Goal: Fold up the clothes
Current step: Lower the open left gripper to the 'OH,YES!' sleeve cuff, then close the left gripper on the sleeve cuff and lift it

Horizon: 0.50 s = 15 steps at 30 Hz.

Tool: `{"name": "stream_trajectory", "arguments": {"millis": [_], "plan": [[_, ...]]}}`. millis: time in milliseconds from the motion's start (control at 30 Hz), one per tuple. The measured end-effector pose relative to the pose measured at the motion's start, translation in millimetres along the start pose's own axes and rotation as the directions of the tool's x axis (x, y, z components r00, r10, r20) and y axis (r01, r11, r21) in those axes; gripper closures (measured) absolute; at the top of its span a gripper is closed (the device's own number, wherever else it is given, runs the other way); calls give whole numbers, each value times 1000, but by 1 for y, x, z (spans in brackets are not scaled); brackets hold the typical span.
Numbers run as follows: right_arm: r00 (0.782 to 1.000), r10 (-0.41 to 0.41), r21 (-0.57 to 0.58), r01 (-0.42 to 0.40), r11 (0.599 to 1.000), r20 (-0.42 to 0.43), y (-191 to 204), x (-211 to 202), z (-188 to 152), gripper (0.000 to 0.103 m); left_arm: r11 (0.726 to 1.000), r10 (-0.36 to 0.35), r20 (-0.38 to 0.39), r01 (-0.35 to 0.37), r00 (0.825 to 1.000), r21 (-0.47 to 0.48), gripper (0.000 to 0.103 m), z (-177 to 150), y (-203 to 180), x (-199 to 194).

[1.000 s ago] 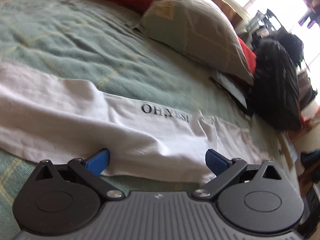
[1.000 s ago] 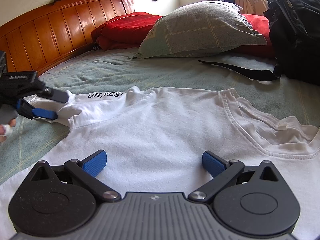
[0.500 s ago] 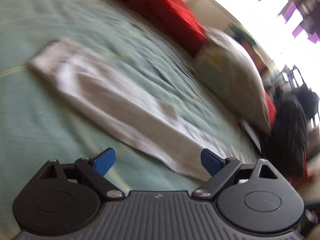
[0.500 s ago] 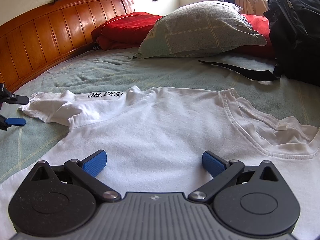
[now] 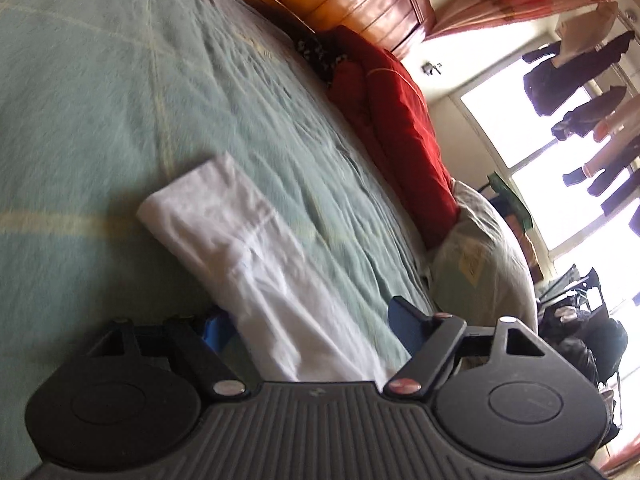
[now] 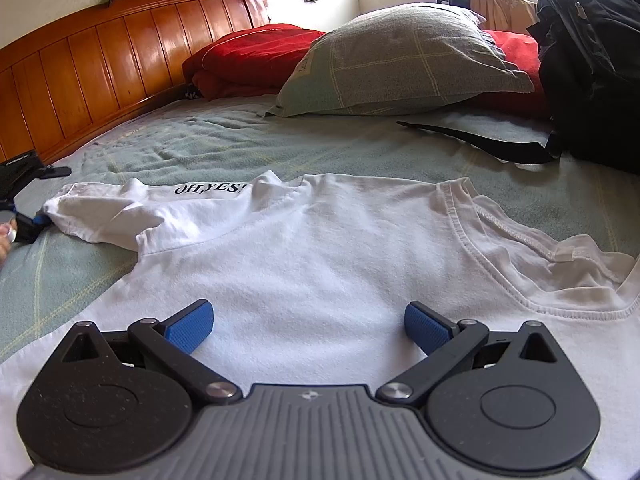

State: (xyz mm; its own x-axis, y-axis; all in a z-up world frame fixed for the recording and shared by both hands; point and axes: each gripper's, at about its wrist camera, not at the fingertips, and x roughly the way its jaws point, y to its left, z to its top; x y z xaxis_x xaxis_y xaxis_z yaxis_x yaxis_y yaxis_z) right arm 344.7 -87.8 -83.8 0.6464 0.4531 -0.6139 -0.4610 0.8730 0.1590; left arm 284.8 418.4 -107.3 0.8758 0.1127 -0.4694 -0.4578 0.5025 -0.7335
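A white T-shirt (image 6: 320, 248) printed "OH,YES!" lies flat on the green blanket (image 6: 240, 144). Its left side is folded in, and one sleeve (image 6: 100, 212) points left. My left gripper (image 6: 47, 197) is at that sleeve's end. In the left wrist view the sleeve (image 5: 240, 248) runs lengthwise between the blue pads of the left gripper (image 5: 310, 324). The jaws are closing but still stand wide, and neither pad presses the cloth. My right gripper (image 6: 308, 326) hangs open over the shirt's body, nothing between its fingers.
A red quilt (image 6: 256, 56) and a checked pillow (image 6: 404, 60) lie by the wooden headboard (image 6: 100, 68). A black backpack (image 6: 592, 64) with a loose strap (image 6: 480, 140) sits at the right. A person's fingers (image 6: 5, 240) show at the left edge.
My left gripper has left the folded side of the shirt, swung out to the sleeve's end and rolled, with its jaws narrowing. The right gripper and the shirt's body have stayed put.
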Motion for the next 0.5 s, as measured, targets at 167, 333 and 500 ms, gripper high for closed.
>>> {"name": "stream_trajectory", "arguments": {"millis": [167,333,500], "plan": [[1000,-2,-3,2,1000,0,0,0,0,0,998,54,25,-54,998,15,50,10,1,12],[1000,-1,-4,1,1000,0,0,0,0,0,986,158,23,-159,987,48,91,10,-1,9],[1000,-1,-5,1,1000,0,0,0,0,0,960,189,44,-194,981,202,93,14,-39,10]]}}
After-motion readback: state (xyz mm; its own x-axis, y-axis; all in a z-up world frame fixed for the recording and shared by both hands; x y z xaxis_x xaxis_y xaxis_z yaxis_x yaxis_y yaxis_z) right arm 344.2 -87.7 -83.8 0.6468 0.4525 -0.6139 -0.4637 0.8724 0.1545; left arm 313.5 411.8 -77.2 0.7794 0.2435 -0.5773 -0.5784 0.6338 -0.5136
